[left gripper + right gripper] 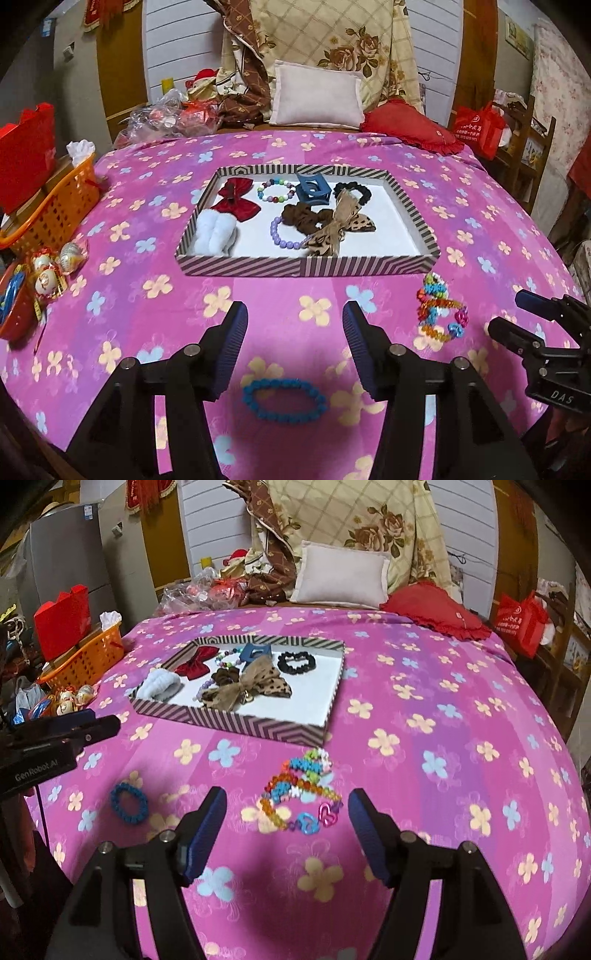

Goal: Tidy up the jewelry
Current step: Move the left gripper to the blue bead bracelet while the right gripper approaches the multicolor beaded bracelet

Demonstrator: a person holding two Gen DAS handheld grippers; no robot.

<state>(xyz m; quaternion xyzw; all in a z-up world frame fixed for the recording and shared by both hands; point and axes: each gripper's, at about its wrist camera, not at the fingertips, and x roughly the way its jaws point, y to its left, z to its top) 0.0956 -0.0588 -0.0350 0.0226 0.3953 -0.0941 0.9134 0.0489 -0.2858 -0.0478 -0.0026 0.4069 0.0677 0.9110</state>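
Left gripper point(295, 328): spread wide, empty, hovering low over the pink floral bedspread point(147, 295); likely lined up for a straddling grab.
Blue bead bracelet point(284, 400): flat on the spread, just beneath and slightly behind the left fingertips, centred between the jaws; off to the left of the right gripper in its own view point(128, 803).
Right gripper point(287, 812): spread wide too, nothing pinched.
Multicolour charm bracelet point(301, 792): loose heap on the spread, just ahead of the right fingertips, between them; to the right of the left gripper.
Striped tray point(306, 266): ahead of both grippers, beyond both loose pieces; apparent collecting place.
Tray contents: red velvet bow point(236, 201), white fluffy scrunchie point(214, 234), mixed-colour bead bracelet point(277, 190), blue claw clip point(314, 188), black scrunchie point(352, 192), brown scrunchie point(301, 218), lilac bead bracelet point(282, 236), leopard-print bow point(340, 229).
Stage, judged: two pieces left outside the tray, one per gripper.
Risk, judged: charm bracelet tangled and slack, apt to dangle or snag on the tray wall.
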